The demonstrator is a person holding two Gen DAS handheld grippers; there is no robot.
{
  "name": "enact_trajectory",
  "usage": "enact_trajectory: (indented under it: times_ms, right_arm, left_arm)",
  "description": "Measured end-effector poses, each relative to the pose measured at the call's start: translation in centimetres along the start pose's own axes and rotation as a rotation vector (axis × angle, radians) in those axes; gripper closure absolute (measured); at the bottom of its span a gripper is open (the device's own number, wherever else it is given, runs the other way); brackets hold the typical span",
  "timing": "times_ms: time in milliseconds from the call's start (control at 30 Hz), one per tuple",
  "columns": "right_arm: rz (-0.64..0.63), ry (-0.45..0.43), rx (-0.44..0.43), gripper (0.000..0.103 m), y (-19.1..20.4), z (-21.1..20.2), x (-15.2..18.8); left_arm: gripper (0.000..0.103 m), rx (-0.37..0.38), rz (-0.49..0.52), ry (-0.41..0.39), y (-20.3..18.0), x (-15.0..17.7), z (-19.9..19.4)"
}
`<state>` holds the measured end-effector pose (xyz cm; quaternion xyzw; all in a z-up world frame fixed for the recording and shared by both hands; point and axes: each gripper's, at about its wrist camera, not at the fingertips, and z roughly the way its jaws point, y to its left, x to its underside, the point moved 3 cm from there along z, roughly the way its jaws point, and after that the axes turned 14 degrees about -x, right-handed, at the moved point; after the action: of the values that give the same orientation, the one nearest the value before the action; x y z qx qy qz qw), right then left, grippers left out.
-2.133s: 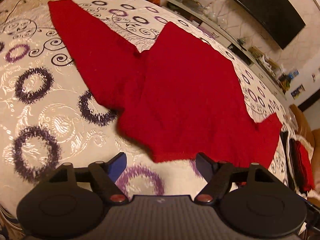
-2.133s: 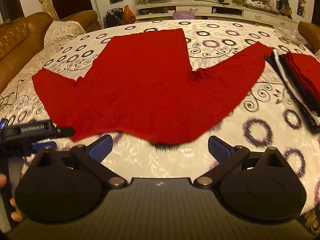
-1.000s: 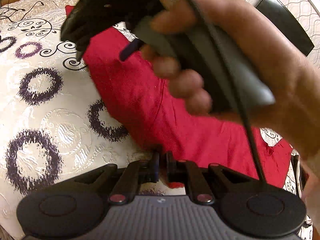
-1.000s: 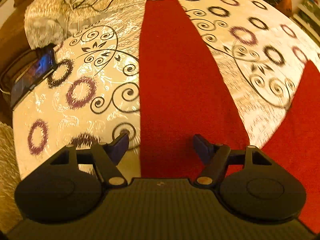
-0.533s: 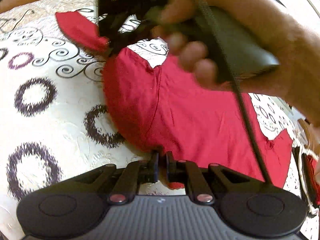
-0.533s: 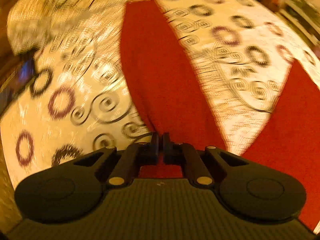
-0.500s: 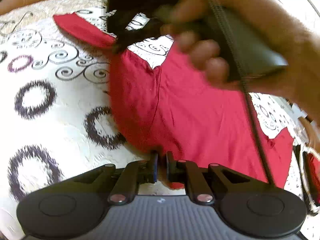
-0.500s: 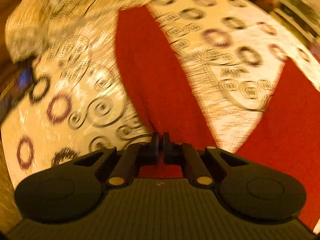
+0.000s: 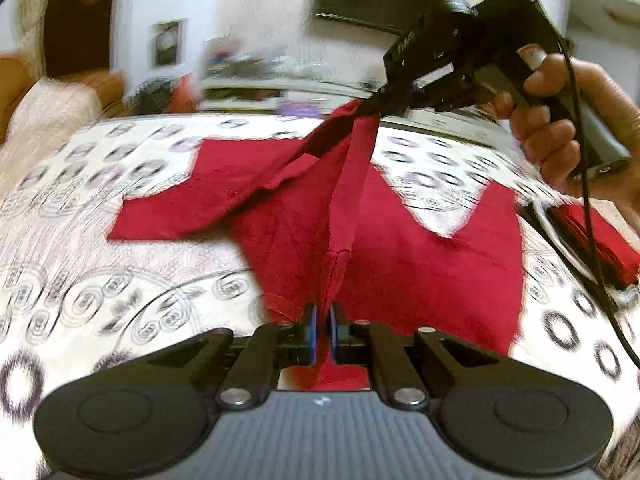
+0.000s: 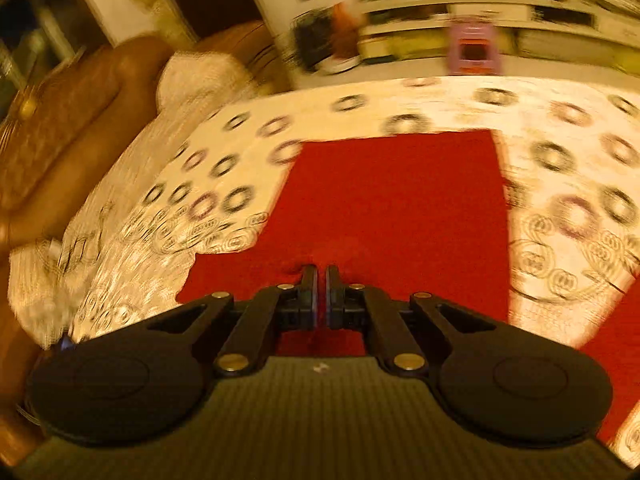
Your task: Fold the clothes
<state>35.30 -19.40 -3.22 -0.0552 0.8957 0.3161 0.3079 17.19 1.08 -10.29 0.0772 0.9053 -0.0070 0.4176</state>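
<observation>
On the bed (image 9: pixel 80 280), over a cream cover printed with dark rings and scrolls, I see the red garment (image 9: pixel 420 264) spread flat for most of its area. It is plain red knit-looking cloth, with no print I can make out. No label or writing is legible; both views are motion-blurred. One sleeve is lifted clear of the bed and runs taut up to my right claw (image 9: pixel 374 106), whose tips are pressed together on the sleeve end. A hand (image 9: pixel 568 128) grips that tool's handle. My left claw (image 9: pixel 322 334) is pressed together on a raised fold at the garment's near edge. At the right, a folded red stack (image 9: pixel 600 240) lies beside the garment.
</observation>
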Motion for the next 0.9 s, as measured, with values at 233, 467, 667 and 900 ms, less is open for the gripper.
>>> enact_trajectory:
  times_ms: [233,467,667,900]
  right_arm:
    - [0.211,-0.083,0.072,0.097,-11.1,-6.0,6.4]
    - [0.335,-0.087,0.096,0.097,-16.7,-6.5,11.4]
    - [0.345,-0.11,0.07,0.097,-16.3,-6.2,11.6]
    - [0.371,-0.115,0.059,0.097,-17.1,-6.3,11.8]
  left_arm:
    - [0.096,0.139,0.32,0.01,-9.3,1.2,0.2]
    - [0.094,0.192,0.411,0.05,-12.9,3.1,0.8]
    - [0.084,0.089,0.468,0.016,-11.6,2.3,2.1]
    - [0.083,0.102,0.631,0.018,-12.9,2.6,4.4]
